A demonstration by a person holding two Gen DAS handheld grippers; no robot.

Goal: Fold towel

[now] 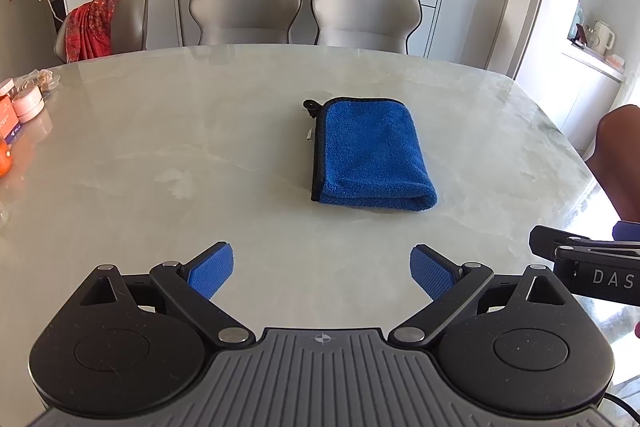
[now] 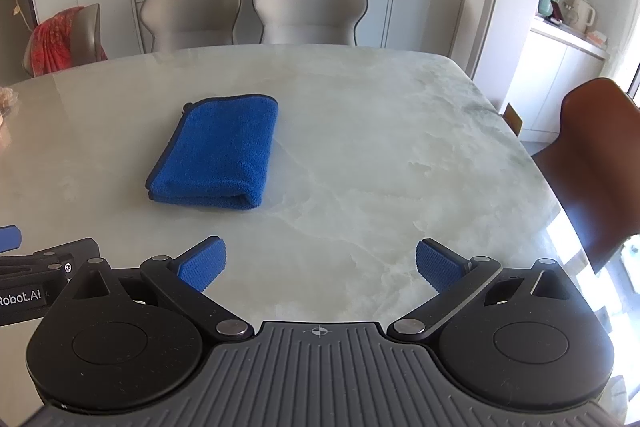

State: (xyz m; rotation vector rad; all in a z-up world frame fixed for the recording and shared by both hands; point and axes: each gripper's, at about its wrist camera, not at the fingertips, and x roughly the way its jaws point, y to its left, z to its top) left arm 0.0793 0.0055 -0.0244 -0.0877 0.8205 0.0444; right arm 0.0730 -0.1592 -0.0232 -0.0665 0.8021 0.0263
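Note:
A blue towel (image 1: 370, 153) with a black edge and a small hanging loop lies folded into a compact rectangle on the marble table (image 1: 160, 155). It also shows in the right wrist view (image 2: 218, 153). My left gripper (image 1: 322, 273) is open and empty, held above the table well short of the towel, which lies ahead and slightly right. My right gripper (image 2: 320, 269) is open and empty, with the towel ahead to its left. The right gripper's body (image 1: 588, 267) shows at the right edge of the left wrist view. The left gripper's body (image 2: 40, 275) shows at the left edge of the right wrist view.
Two grey chairs (image 1: 304, 9) stand at the table's far side, and a chair with a red cloth (image 1: 94, 27) at the far left. Small jars and packets (image 1: 24, 103) sit at the table's left edge. A brown chair (image 2: 596, 167) stands at the right.

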